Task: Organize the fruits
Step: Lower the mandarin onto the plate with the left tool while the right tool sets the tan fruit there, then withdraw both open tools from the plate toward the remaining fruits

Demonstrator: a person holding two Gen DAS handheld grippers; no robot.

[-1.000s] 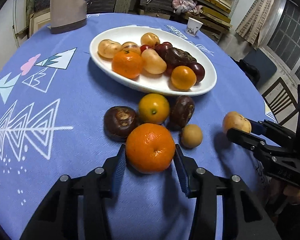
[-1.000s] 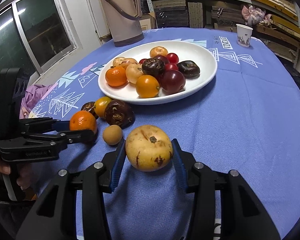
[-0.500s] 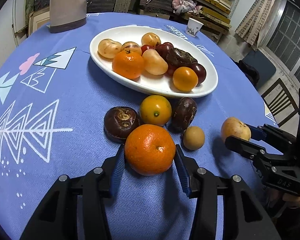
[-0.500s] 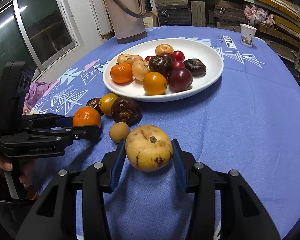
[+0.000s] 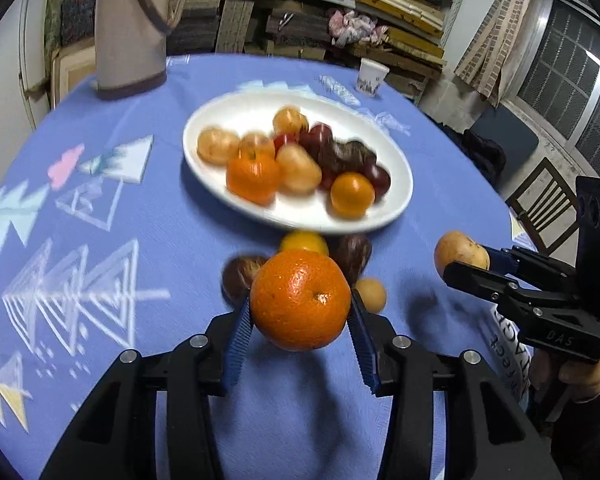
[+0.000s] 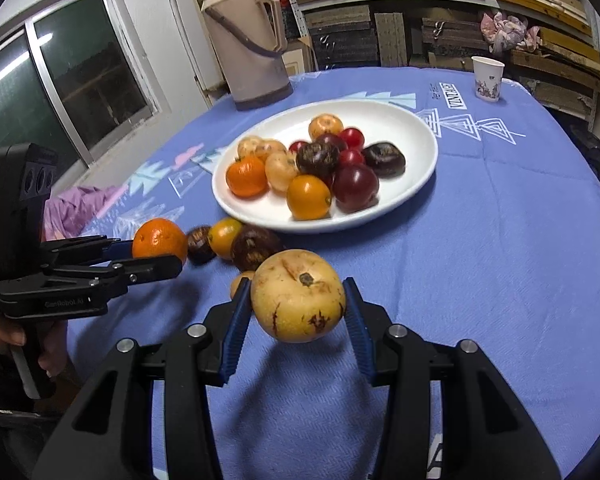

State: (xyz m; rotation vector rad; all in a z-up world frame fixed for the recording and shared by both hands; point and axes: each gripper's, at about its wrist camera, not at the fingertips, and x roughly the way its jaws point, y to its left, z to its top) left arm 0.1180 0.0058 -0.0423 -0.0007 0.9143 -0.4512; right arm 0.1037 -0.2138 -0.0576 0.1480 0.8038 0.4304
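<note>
Item 1, lower centre of the left wrist view: left gripper (image 5: 300, 314), blue pads clamped on an orange (image 5: 300, 300). Change: the orange, resting on the blue tablecloth (image 5: 148, 240) a second ago, now hangs clear of it with a shadow beneath; the background is blurred.

Item 2, lower centre of the right wrist view: right gripper (image 6: 298, 312), closed on a yellow blemished apple (image 6: 298, 295), also off the cloth where it sat before.

Item 3, mid-frame: four loose fruits (image 6: 236, 242), unmoved, just in front of the plate.

Item 4, centre, further back: white plate (image 6: 412, 128), holding about a dozen fruits, contents unchanged.

Item 5, upper frame: thermos (image 6: 246, 40) and paper cup (image 6: 488, 78).

Assessment: both picks look secure; carrying both to the plate likely follows.
</note>
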